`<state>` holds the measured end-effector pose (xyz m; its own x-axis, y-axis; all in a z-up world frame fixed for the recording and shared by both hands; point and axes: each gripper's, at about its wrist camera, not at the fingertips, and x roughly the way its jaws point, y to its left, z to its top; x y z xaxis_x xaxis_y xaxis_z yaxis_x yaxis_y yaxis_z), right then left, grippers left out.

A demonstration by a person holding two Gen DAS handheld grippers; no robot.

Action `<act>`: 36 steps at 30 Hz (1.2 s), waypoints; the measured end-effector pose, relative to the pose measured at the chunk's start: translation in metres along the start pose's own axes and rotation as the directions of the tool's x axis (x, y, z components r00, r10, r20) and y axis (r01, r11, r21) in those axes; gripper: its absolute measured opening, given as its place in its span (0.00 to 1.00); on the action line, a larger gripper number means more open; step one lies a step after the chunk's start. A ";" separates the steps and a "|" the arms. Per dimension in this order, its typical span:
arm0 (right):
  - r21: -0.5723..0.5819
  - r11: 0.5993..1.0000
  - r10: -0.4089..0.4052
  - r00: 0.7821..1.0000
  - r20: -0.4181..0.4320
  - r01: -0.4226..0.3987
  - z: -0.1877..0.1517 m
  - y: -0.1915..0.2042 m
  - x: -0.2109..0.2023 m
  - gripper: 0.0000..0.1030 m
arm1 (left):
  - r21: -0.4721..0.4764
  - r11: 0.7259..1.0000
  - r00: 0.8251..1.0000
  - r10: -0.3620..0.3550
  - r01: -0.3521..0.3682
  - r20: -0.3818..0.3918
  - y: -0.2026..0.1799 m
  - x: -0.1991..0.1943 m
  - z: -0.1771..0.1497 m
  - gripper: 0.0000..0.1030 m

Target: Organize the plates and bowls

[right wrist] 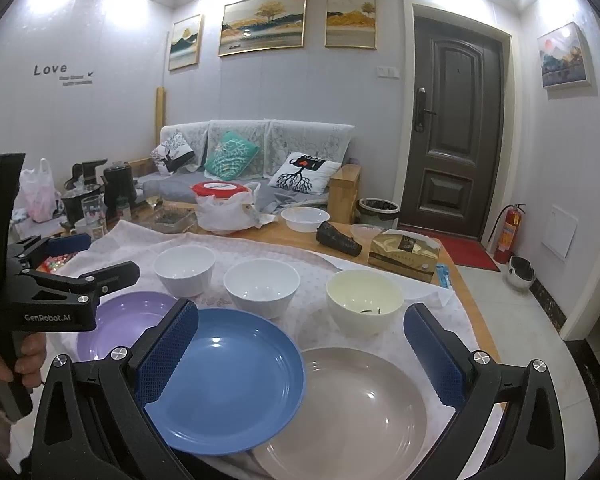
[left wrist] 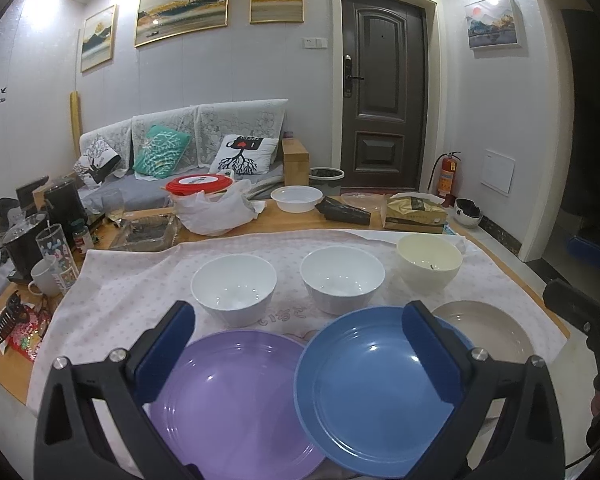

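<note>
Three plates lie in a front row on the cloth-covered table: a purple plate [left wrist: 228, 404] [right wrist: 124, 316], a blue plate [left wrist: 364, 392] [right wrist: 228, 376] and a beige plate [left wrist: 488, 332] [right wrist: 352, 412]. The blue plate overlaps the beige one. Behind them stand two white bowls [left wrist: 234, 288] [left wrist: 342, 278] [right wrist: 185, 270] [right wrist: 262, 286] and a cream bowl [left wrist: 430, 262] [right wrist: 364, 298]. My left gripper [left wrist: 302, 350] is open and empty above the purple and blue plates. My right gripper [right wrist: 300, 354] is open and empty above the blue and beige plates.
The back of the table holds a white plastic bowl [left wrist: 297, 198], a bagged red-lidded container [left wrist: 204, 196], a tissue box [left wrist: 414, 212], a dark wrapped packet [left wrist: 342, 210] and a glass tray [left wrist: 146, 232]. Cups, a kettle and clutter [left wrist: 52, 240] crowd the left edge. The floor lies to the right.
</note>
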<state>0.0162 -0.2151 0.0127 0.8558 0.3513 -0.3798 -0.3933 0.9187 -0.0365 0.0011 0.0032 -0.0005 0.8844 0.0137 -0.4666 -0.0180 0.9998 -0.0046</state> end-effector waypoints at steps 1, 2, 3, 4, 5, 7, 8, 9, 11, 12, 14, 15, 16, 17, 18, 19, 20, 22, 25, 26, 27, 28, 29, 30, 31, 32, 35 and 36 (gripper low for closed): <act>-0.001 1.000 0.000 1.000 0.000 0.000 -0.001 0.000 0.000 0.99 | -0.001 1.000 1.000 -0.001 0.001 0.000 0.000 0.000 0.000 1.00; 0.001 1.000 0.000 1.000 -0.001 0.000 0.000 0.000 0.000 0.99 | -0.002 1.000 1.000 -0.002 0.002 0.000 0.000 0.000 0.000 1.00; 0.001 1.000 0.000 1.000 -0.001 0.000 -0.001 0.000 0.001 0.99 | -0.001 1.000 1.000 -0.001 0.001 0.000 0.000 0.000 0.000 1.00; 0.002 1.000 0.000 1.000 -0.002 0.000 0.000 0.000 0.000 0.99 | 0.000 1.000 1.000 -0.001 0.001 0.000 0.000 0.000 0.000 1.00; 0.003 1.000 0.001 1.000 -0.003 -0.001 0.000 0.000 0.000 0.99 | 0.000 1.000 1.000 -0.001 0.001 0.000 0.000 0.000 0.000 1.00; 0.003 1.000 0.001 1.000 -0.003 -0.001 0.000 0.000 0.000 0.99 | 0.001 1.000 1.000 -0.001 0.001 -0.001 -0.001 0.000 0.000 1.00; 0.003 1.000 0.003 1.000 -0.005 -0.003 -0.001 0.000 0.001 0.99 | 0.001 1.000 1.000 -0.003 0.003 -0.001 -0.001 0.000 0.000 1.00; 0.005 1.000 0.002 1.000 -0.005 -0.002 -0.007 0.000 -0.001 0.99 | 0.000 1.000 1.000 -0.004 0.004 -0.002 0.000 0.000 0.000 1.00; 0.009 1.000 0.004 1.000 -0.008 -0.004 -0.010 0.001 -0.002 0.99 | -0.002 1.000 1.000 -0.007 0.007 -0.003 0.000 0.000 -0.001 1.00; 0.010 1.000 0.004 1.000 -0.009 -0.004 -0.011 0.002 -0.002 0.99 | -0.002 1.000 1.000 -0.009 0.009 -0.002 0.000 0.000 -0.001 1.00; 0.010 1.000 0.004 1.000 -0.010 -0.004 -0.011 0.002 -0.002 0.99 | -0.004 1.000 1.000 -0.009 0.009 -0.002 0.000 0.000 -0.001 1.00; 0.010 1.000 0.004 1.000 -0.009 -0.004 -0.011 0.002 -0.002 0.99 | -0.005 1.000 1.000 -0.010 0.010 -0.002 0.000 0.000 0.000 1.00; 0.010 1.000 0.004 1.000 -0.010 -0.004 -0.010 0.001 -0.002 0.99 | -0.006 1.000 1.000 -0.009 0.009 -0.002 0.000 0.000 -0.001 1.00; 0.010 1.000 0.005 1.000 -0.011 -0.004 -0.010 0.001 -0.002 0.99 | -0.006 1.000 1.000 -0.009 0.009 -0.003 0.000 0.000 -0.001 1.00; 0.010 1.000 0.004 1.000 -0.012 -0.004 -0.012 0.002 -0.002 0.99 | -0.007 1.000 1.000 -0.009 0.009 -0.003 -0.001 0.000 0.000 1.00; 0.011 1.000 0.006 1.000 -0.012 -0.006 -0.010 0.001 -0.001 0.99 | -0.007 1.000 1.000 -0.009 0.009 -0.003 -0.001 0.000 0.000 1.00; 0.012 1.000 0.006 1.000 -0.012 -0.006 -0.010 0.000 -0.001 0.99 | -0.006 1.000 1.000 -0.009 0.009 -0.003 -0.001 0.000 -0.001 1.00; 0.013 1.000 0.006 1.000 -0.012 -0.006 -0.012 0.002 -0.002 0.99 | -0.008 1.000 1.000 -0.011 0.011 -0.004 -0.001 -0.001 -0.001 1.00; 0.014 1.000 0.009 1.000 -0.014 -0.009 -0.013 0.002 -0.003 0.99 | -0.011 1.000 1.000 -0.012 0.011 -0.006 0.000 0.000 -0.001 1.00; 0.014 1.000 0.011 1.000 -0.015 -0.011 -0.013 0.003 -0.002 0.99 | -0.012 1.000 1.000 -0.013 0.013 -0.007 0.001 0.000 -0.001 1.00; 0.014 1.000 0.012 1.000 -0.016 -0.012 -0.014 0.004 -0.002 0.99 | -0.013 1.000 1.000 -0.014 0.014 -0.008 0.001 0.000 0.000 1.00; 0.016 1.000 0.013 1.000 -0.018 -0.013 -0.015 0.004 -0.002 0.99 | -0.014 1.000 1.000 -0.014 0.014 -0.008 0.001 0.000 0.000 1.00; 0.016 1.000 0.013 1.000 -0.017 -0.013 -0.016 0.005 -0.002 0.99 | -0.014 1.000 1.000 -0.014 0.014 -0.008 0.001 0.000 0.000 1.00; 0.016 1.000 0.013 1.000 -0.018 -0.012 -0.015 0.004 -0.002 0.99 | -0.015 1.000 1.000 -0.014 0.014 -0.008 0.001 0.000 0.000 1.00; 0.017 1.000 0.014 1.000 -0.018 -0.013 -0.014 0.004 -0.001 0.99 | -0.015 1.000 1.000 -0.014 0.014 -0.008 0.001 0.000 0.000 1.00; 0.017 1.000 0.014 1.000 -0.018 -0.014 -0.014 0.004 -0.001 0.99 | -0.014 1.000 1.000 -0.014 0.014 -0.008 0.001 0.000 0.000 1.00; 0.018 1.000 0.014 1.000 -0.019 -0.013 -0.014 0.003 -0.001 0.99 | -0.015 1.000 1.000 -0.014 0.014 -0.010 0.001 0.000 0.000 1.00; 0.018 1.000 0.014 1.000 -0.020 -0.014 -0.014 0.004 -0.001 0.99 | -0.016 1.000 1.000 -0.015 0.015 -0.010 0.002 0.000 0.000 1.00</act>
<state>0.0088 -0.2146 -0.0001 0.8434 0.3607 -0.3983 -0.3988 0.9169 -0.0142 0.0010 0.0048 -0.0004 0.8800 -0.0012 -0.4750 -0.0125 0.9996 -0.0257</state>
